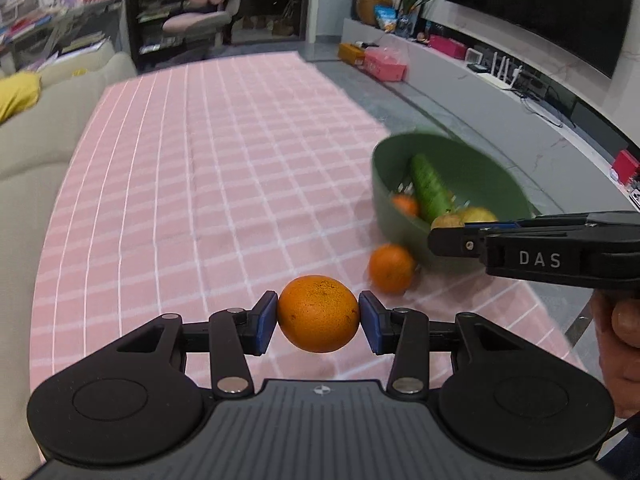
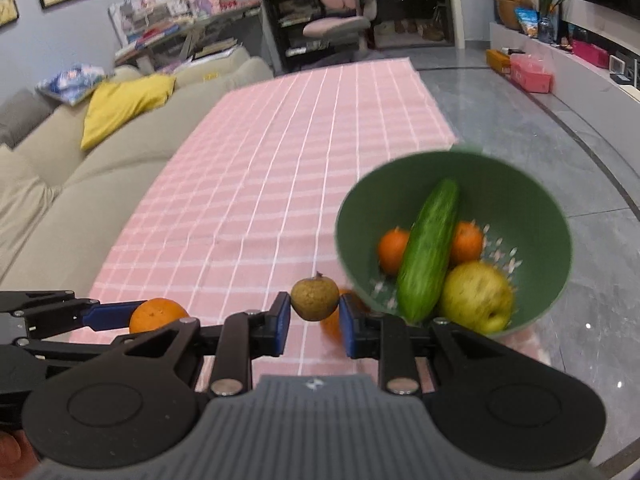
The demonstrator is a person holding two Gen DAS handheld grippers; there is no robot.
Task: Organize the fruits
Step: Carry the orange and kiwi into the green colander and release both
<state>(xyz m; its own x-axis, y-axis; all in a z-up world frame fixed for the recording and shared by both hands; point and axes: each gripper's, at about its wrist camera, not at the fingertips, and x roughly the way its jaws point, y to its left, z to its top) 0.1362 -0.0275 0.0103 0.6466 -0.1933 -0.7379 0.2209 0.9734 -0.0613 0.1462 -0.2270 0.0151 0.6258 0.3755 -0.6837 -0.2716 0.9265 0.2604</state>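
My left gripper (image 1: 318, 314) is shut on an orange (image 1: 318, 313) and holds it above the pink checked cloth; it also shows in the right wrist view (image 2: 158, 315). My right gripper (image 2: 315, 310) is shut on a small brown-green fruit (image 2: 314, 297), just left of the green bowl (image 2: 532, 184). The bowl holds a cucumber (image 2: 428, 252), two oranges (image 2: 393, 249) and a yellow-green apple (image 2: 476, 296). Another orange (image 1: 391, 268) lies on the cloth beside the bowl (image 1: 480, 168).
The pink checked cloth (image 1: 208, 168) covers the table. A beige sofa (image 2: 80, 184) with a yellow cushion runs along the left. A grey floor and a low TV bench (image 1: 500, 92) lie to the right, past the table edge.
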